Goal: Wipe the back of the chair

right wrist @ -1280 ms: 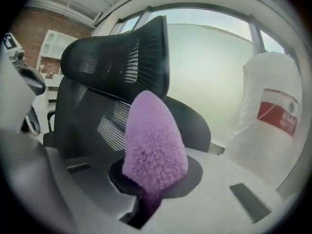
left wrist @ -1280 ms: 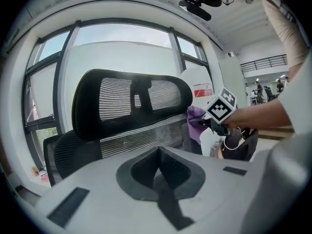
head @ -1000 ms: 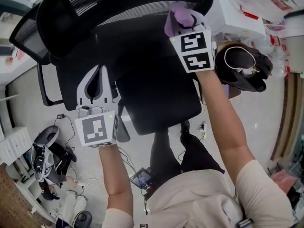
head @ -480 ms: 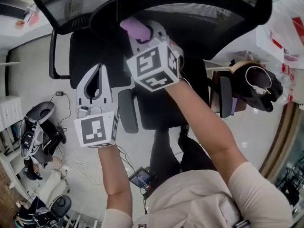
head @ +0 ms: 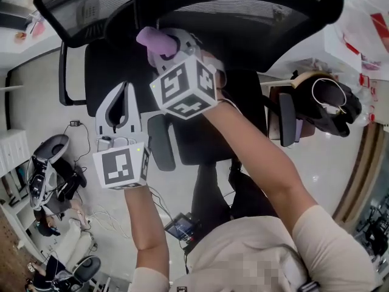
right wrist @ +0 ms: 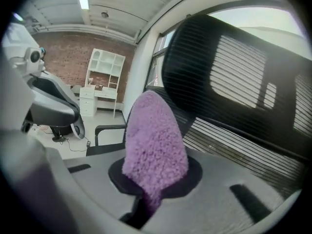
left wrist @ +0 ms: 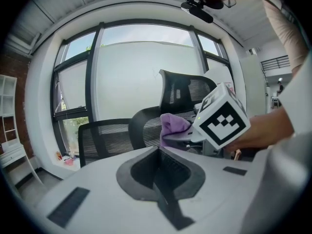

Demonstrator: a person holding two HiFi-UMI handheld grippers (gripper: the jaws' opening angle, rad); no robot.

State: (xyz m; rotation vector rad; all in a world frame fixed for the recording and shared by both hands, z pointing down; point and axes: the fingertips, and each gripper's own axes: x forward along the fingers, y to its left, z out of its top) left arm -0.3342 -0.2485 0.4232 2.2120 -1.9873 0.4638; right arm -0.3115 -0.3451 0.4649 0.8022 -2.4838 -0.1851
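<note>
The black mesh chair back [head: 261, 5] fills the head view's upper edge. Near its lower-left edge the right gripper [head: 163, 43] has jaws clenched on the purple cloth [head: 148, 37]. The left gripper [head: 123, 93], jaws closed and empty, hangs apart, lower.

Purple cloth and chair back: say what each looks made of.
Purple cloth: looks like a fluffy microfibre or chenille fabric, matte; its surface is a nubby, fuzzy pile. Chair back: seemingly black woven mesh in a hard, probably plastic, frame; light shows through its fine horizontal ribbing.
</note>
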